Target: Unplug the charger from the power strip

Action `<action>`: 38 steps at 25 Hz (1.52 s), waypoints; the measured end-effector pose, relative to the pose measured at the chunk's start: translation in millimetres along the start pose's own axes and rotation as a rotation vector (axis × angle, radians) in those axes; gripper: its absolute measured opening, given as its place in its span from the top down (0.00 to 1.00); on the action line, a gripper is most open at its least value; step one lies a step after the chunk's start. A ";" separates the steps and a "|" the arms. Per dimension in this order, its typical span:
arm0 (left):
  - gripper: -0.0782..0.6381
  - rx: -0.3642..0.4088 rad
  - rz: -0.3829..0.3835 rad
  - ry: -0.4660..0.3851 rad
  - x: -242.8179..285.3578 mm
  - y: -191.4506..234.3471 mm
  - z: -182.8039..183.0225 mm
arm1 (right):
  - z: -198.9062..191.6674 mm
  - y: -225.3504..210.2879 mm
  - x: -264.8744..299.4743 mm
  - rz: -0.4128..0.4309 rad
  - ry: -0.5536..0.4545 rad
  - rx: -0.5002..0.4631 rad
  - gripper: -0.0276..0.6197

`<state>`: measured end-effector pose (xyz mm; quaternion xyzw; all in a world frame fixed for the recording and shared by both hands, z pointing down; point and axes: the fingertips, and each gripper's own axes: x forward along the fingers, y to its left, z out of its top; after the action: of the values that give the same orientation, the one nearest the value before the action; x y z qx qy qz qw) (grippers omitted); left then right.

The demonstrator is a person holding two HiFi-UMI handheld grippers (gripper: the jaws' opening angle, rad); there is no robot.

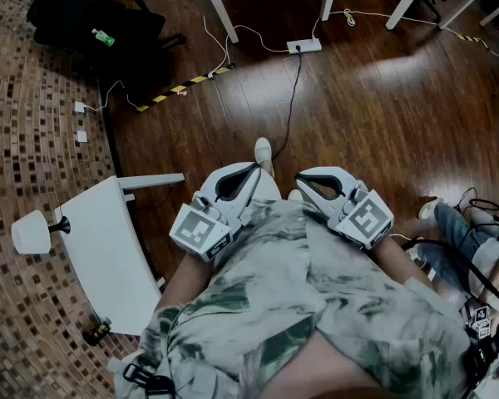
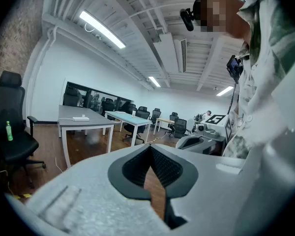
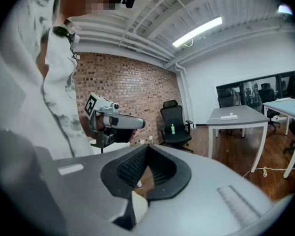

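Observation:
Far ahead on the dark wood floor lies the white power strip, with a black plug and cable running from it toward me. Both grippers are held close to my body, well short of the strip. The left gripper has its jaws closed together with nothing between them, and its own view looks level across an office. The right gripper is likewise shut and empty. Each gripper shows in the other's view: the right gripper body and the left gripper body.
A white side table stands at the lower left. A black office chair with a green bottle is at the back left. White table legs flank the strip. Yellow-black tape crosses the floor. A seated person's leg is at right.

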<state>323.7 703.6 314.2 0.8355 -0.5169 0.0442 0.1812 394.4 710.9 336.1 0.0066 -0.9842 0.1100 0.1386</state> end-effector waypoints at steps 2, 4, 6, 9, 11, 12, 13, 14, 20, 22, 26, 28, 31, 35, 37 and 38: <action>0.89 0.010 -0.003 0.002 19.3 20.4 2.5 | 9.1 -25.2 8.1 -0.012 -0.018 -0.002 0.95; 0.89 0.019 -0.010 -0.002 39.7 42.2 6.9 | 11.3 -52.8 16.8 -0.031 -0.009 -0.005 0.95; 0.89 0.028 -0.016 -0.017 58.4 67.1 13.9 | 8.6 -81.2 28.8 -0.050 0.020 -0.008 0.95; 0.89 0.010 -0.011 -0.032 80.8 118.3 24.8 | 15.1 -125.4 56.6 -0.072 0.038 -0.015 0.95; 0.89 -0.031 -0.009 -0.033 93.1 160.6 36.0 | 30.8 -159.1 80.2 -0.092 0.029 -0.023 0.95; 0.89 -0.043 -0.011 -0.034 98.4 182.5 44.1 | 41.7 -175.7 94.2 -0.098 0.025 -0.029 0.95; 0.89 -0.045 -0.012 -0.033 103.2 203.5 52.6 | 52.0 -191.5 109.5 -0.099 0.028 -0.035 0.95; 0.89 -0.041 -0.013 -0.032 107.9 223.7 60.1 | 59.9 -207.0 125.5 -0.096 0.039 -0.041 0.95; 0.89 -0.036 -0.047 -0.011 126.6 323.7 99.5 | 109.5 -277.1 205.5 -0.114 0.061 -0.076 0.95; 0.89 -0.044 -0.048 -0.020 132.4 343.8 110.4 | 124.6 -289.4 222.6 -0.113 0.061 -0.077 0.95; 0.89 -0.089 -0.053 -0.041 159.2 372.4 115.9 | 129.0 -320.4 245.7 -0.082 0.062 -0.033 0.95; 0.89 -0.101 -0.044 -0.046 172.9 386.2 118.3 | 133.8 -339.2 255.7 -0.069 0.059 -0.037 0.95; 0.89 -0.099 -0.039 -0.050 192.1 405.8 120.0 | 135.0 -368.9 270.1 -0.048 0.065 -0.032 0.95; 0.89 -0.090 -0.007 -0.035 217.1 435.7 126.7 | 143.5 -412.1 287.3 -0.022 0.043 -0.041 0.95; 0.89 -0.096 0.020 -0.032 233.9 455.3 139.8 | 160.0 -443.1 297.2 -0.008 0.027 -0.063 0.95; 0.89 -0.089 0.029 -0.027 244.7 464.3 150.5 | 170.1 -461.0 301.5 -0.004 0.020 -0.075 0.95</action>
<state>11.3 257.9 357.5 0.8196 -0.5327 0.0123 0.2106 78.4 229.2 358.3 0.0023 -0.9862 0.0728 0.1485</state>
